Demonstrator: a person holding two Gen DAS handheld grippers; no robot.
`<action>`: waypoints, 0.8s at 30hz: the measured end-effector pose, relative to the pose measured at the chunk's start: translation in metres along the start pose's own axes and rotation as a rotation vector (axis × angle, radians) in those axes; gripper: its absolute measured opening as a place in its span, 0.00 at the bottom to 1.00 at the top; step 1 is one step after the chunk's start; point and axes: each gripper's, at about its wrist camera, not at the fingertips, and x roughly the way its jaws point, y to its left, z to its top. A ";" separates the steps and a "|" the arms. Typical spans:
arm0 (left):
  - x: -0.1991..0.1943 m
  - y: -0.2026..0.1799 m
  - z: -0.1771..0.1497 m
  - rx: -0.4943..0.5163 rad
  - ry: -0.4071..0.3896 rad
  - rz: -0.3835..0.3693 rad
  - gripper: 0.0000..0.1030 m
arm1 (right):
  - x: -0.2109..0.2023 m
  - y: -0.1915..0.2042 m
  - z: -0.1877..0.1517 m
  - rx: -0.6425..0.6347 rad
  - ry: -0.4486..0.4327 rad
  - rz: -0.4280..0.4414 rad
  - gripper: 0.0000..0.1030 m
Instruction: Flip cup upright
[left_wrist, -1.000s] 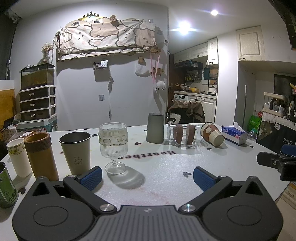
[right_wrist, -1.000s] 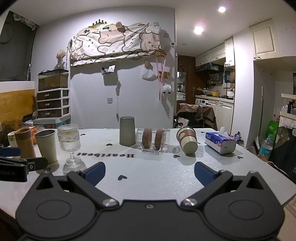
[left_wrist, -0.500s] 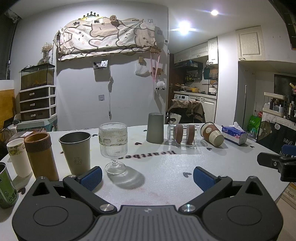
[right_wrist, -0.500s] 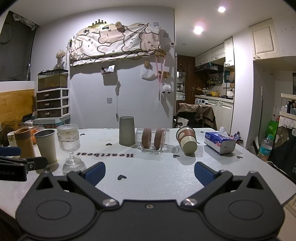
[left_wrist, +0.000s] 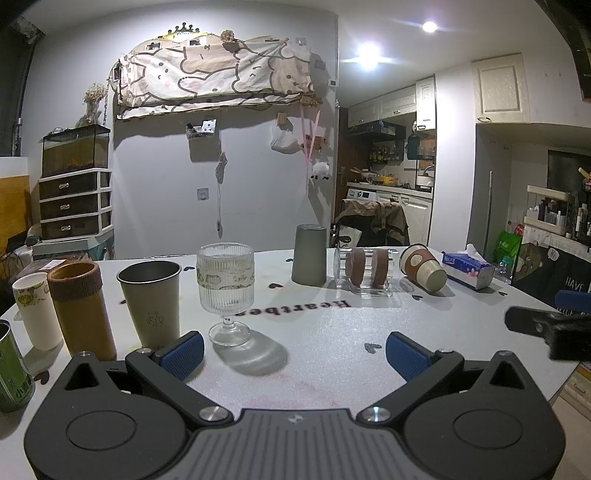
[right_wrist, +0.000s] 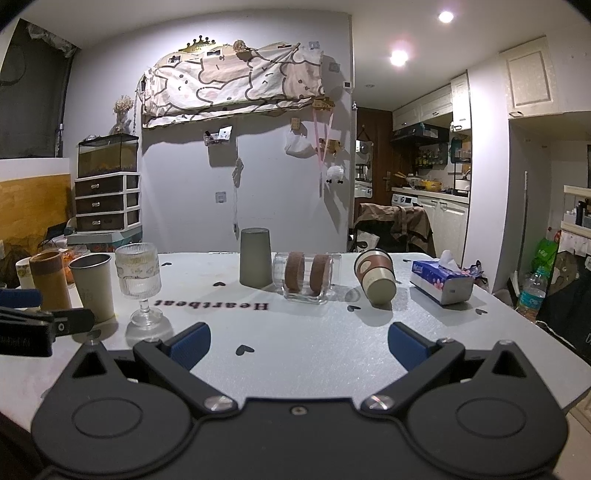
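**Cups down at the far side, both grippers idle and spread**

Risks first. The paper cup (right_wrist: 376, 277) lies on its side, so a glancing touch would likely roll it toward the tissue box (right_wrist: 441, 282) or off the table (right_wrist: 314, 332) edge. The clear glass (right_wrist: 306, 277) beside it, also lying down, looks slippery; pinched off-centre it could squirt out. The grey tumbler (right_wrist: 255, 256) stands mouth-down, touching or nearly touching that glass — hard to tell from here — so a wide reach may knock both.

Right gripper (right_wrist: 298, 341): jaws spread wide, nothing held, low over the near table. Paper cup sits ahead and slightly right, well apart.

Left gripper (left_wrist: 293, 354): likewise wide apart and empty. The stemmed glass (left_wrist: 226, 291) stands upright just ahead of its left finger; a careless sweep would tip it.
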 end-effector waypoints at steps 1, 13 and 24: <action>0.000 0.001 -0.001 -0.001 0.002 0.003 1.00 | 0.005 -0.002 0.001 0.005 0.008 -0.006 1.00; 0.011 0.003 -0.022 0.019 0.005 0.020 1.00 | 0.104 -0.043 0.051 -0.015 0.031 -0.026 1.00; 0.025 0.011 -0.029 0.008 0.007 -0.009 1.00 | 0.258 -0.107 0.108 0.056 0.105 -0.134 0.90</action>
